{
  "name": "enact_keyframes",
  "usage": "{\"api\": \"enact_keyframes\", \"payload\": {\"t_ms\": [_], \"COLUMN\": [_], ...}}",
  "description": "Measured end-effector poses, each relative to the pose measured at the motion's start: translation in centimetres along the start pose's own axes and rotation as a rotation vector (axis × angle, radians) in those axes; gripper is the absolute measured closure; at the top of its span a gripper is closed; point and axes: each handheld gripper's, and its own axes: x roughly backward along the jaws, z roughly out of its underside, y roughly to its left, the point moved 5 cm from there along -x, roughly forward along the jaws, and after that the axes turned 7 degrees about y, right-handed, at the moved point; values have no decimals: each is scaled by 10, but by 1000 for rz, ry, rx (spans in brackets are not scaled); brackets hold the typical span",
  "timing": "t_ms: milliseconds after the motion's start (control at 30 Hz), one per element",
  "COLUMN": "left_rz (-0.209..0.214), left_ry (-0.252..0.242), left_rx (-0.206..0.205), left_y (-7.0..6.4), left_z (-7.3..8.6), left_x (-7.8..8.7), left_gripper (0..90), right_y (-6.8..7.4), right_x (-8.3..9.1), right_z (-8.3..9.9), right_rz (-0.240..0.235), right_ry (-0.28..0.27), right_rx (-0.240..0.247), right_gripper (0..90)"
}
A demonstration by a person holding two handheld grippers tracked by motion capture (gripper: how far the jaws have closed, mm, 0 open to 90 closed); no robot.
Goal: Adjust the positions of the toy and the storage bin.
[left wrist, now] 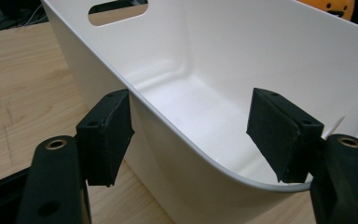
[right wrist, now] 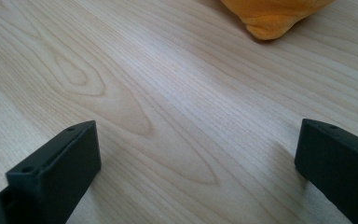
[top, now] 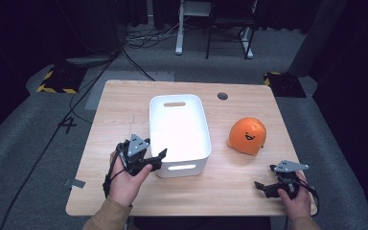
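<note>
A white plastic bin [top: 179,129] with handle slots stands mid-table, empty inside. My left gripper [top: 154,148] is at its near left corner, open. In the left gripper view the gripper [left wrist: 191,100] straddles the bin's rim [left wrist: 168,121], one jaw outside the wall and one over the inside. An orange plush with a smiling face [top: 247,135] lies right of the bin; its top edge peeks over the bin's far wall [left wrist: 328,7]. My right gripper [top: 265,176] is held near the front right edge, open [right wrist: 199,130] over bare wood, the plush [right wrist: 275,16] ahead of it.
The wooden table [top: 124,110] has a round cable hole [top: 223,96] at the back. Beyond it lie grey floor, cables, desk legs [top: 178,28] and yellow-black striped bases [top: 57,79].
</note>
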Motion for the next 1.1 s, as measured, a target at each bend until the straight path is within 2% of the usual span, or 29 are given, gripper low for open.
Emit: {"api": "enact_keyframes", "payload": {"t_ms": [33, 233, 400, 600, 800, 867, 967, 1100], "left_rz": [9, 32, 51, 46, 61, 79, 80, 90], "left_ry": [-1, -7, -22, -33, -26, -32, -33, -43], "left_rx": [-10, -32, -35, -23, -46, -45, -56, -39], "left_y": [-7, -23, -31, -45, -54, -60, -65, -71], "left_z": [1, 6, 9, 14, 18, 21, 24, 27], "left_x": [1, 4, 4, 8, 13, 15, 18, 20], "left_gripper": [291, 264, 248, 246, 245, 245, 245, 245], "right_y": [0, 0, 0, 0, 0, 0, 0, 0], "right_x": [0, 0, 0, 0, 0, 0, 0, 0], "right_z": [0, 0, 0, 0, 0, 0, 0, 0], "right_rz": [1, 1, 1, 1, 1, 1, 1, 1], "right_ry": [-2, -1, -1, -1, -1, -1, -1, 0], "right_rx": [-3, -3, -4, -3, -3, -3, -4, 4], "right_gripper": [3, 3, 3, 3, 3, 3, 3, 3]}}
